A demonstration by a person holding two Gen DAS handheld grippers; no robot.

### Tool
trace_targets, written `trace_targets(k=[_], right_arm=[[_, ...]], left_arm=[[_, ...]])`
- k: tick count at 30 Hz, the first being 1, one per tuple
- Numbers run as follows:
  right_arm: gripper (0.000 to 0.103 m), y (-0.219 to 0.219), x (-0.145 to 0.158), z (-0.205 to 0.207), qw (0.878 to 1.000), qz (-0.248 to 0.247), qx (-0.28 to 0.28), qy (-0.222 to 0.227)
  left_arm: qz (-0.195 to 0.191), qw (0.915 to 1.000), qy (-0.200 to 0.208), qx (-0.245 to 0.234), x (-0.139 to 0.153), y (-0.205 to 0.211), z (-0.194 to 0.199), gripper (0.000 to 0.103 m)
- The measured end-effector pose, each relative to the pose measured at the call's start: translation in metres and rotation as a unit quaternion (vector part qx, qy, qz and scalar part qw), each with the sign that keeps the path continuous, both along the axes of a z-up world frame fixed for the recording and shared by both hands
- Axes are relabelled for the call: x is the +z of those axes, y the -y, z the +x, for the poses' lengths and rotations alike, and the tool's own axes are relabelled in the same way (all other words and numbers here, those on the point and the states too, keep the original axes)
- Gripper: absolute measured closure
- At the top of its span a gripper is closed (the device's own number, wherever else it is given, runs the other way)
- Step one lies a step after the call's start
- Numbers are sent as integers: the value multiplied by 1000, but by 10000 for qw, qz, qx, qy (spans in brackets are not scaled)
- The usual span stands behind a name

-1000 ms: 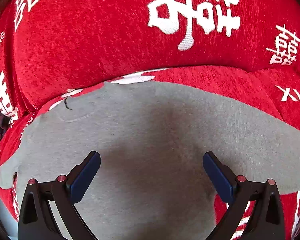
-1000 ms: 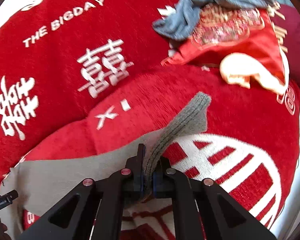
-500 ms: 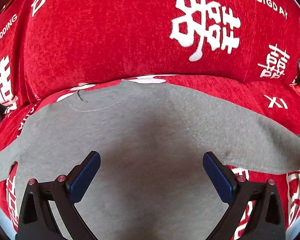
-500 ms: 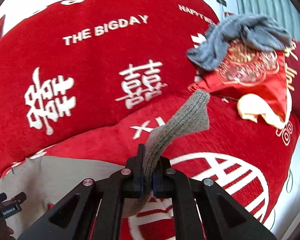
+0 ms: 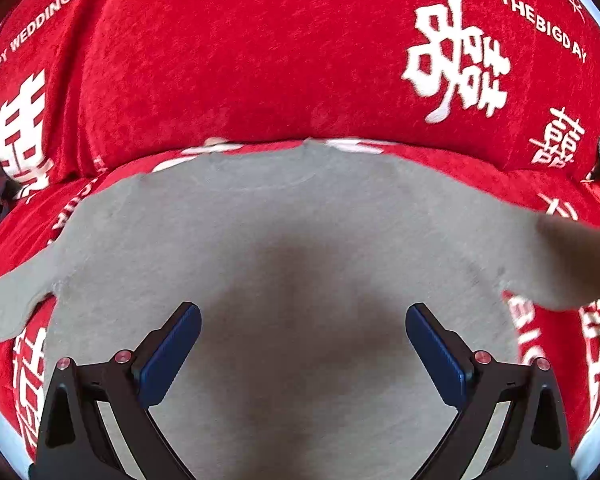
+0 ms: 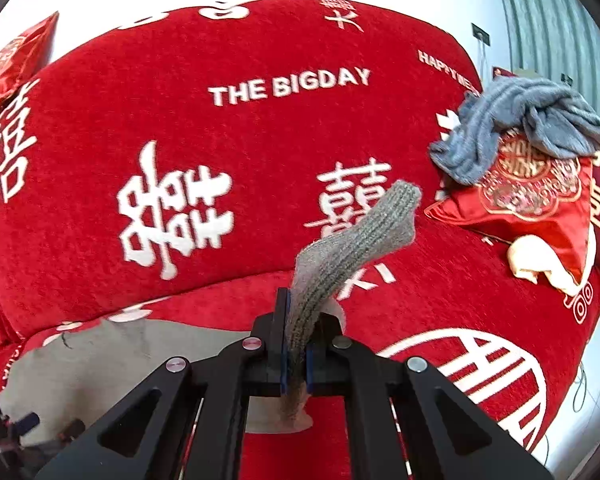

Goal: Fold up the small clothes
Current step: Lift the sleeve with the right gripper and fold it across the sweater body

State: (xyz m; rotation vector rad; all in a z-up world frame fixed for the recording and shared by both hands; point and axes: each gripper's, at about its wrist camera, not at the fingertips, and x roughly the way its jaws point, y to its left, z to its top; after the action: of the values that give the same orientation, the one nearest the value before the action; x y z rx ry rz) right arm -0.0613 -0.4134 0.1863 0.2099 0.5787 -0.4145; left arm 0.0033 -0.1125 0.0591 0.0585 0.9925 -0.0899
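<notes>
One tool (image 6: 296, 354) pinches the grey sweater's sleeve (image 6: 352, 240) above the sofa (image 6: 260, 152).

Red plush sofa (image 6: 260, 128), covered in white double-happiness characters and the lettering "THE BIGDAY" and "HAPPY WEDDING". Spread flat on its seat, directly beneath and ahead of the left gripper (image 5: 303, 350): a grey garment (image 5: 300, 248), one sleeve trailing off to that gripper's left. Well ahead and to the right of the right gripper (image 6: 296, 344): a red embroidered cushion (image 6: 540, 204) lying on the seat, a crumpled blue-grey knit (image 6: 520, 124) heaped on top of it. Far left of that gripper: another red cushion (image 6: 16, 60), against the backrest.
</notes>
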Motion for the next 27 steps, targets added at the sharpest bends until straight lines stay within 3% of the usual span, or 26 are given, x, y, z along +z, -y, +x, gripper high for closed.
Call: trace_targets(k=[9, 27], right_arm=[[97, -87, 22, 25, 9973, -363, 644, -3], [97, -281, 2, 64, 9775, -1095, 1780, -302]], left_arm=[[-230, 9976, -256, 598, -22, -72, -11, 0], [-637, 9932, -102, 969, -13, -166, -43, 0]])
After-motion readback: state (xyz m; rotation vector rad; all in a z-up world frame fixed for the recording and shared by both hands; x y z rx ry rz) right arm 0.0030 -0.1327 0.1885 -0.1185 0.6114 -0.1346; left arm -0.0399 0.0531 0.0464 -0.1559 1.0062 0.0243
